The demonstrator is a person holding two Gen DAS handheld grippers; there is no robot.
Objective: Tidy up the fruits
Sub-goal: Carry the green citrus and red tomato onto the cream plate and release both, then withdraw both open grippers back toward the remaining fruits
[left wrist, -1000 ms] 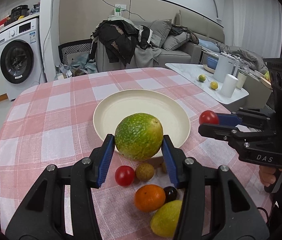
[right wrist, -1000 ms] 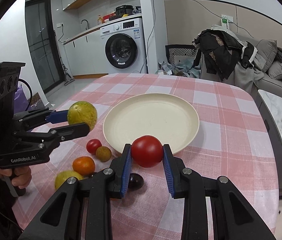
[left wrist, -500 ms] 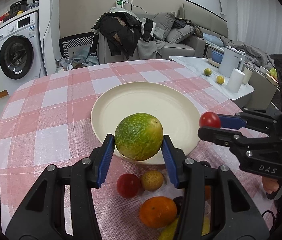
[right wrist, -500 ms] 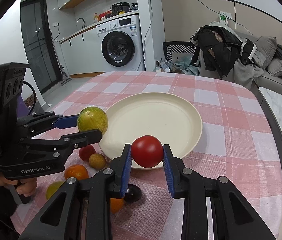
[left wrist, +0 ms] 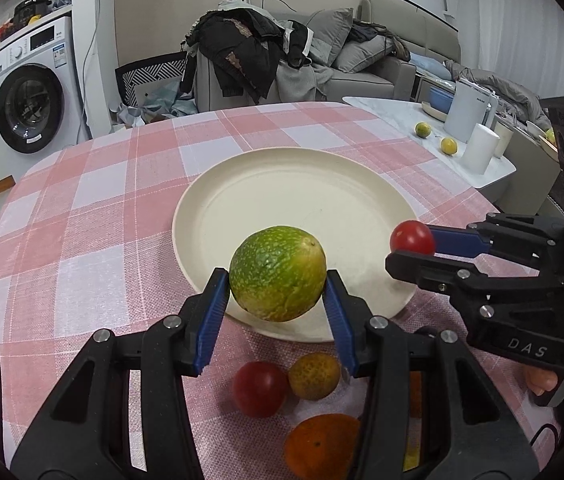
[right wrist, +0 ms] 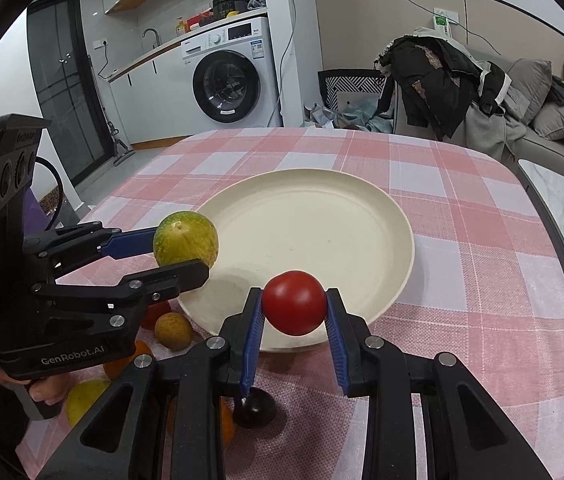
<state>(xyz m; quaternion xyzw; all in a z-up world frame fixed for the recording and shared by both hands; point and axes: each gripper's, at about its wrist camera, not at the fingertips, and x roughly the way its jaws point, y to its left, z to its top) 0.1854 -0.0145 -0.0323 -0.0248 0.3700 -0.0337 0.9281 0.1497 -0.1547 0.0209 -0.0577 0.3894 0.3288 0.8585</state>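
While both fruits hang over near rim of empty round cream plate (left wrist: 242, 184), left tongs (left wrist: 278, 304) clamp mottled green-yellow round fruit (left wrist: 277, 273), right tongs (right wrist: 293, 320) clamp smooth red tomato (right wrist: 294, 303); likely readying drop onto plate.

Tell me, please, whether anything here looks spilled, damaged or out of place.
Nothing stands out: the plate sits flat and bare, the left tongs grip the green fruit, and the right tongs grip the tomato.

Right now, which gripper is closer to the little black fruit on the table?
Right. The right gripper hangs just above the black fruit; the left gripper is farther off, by the plate's left rim.
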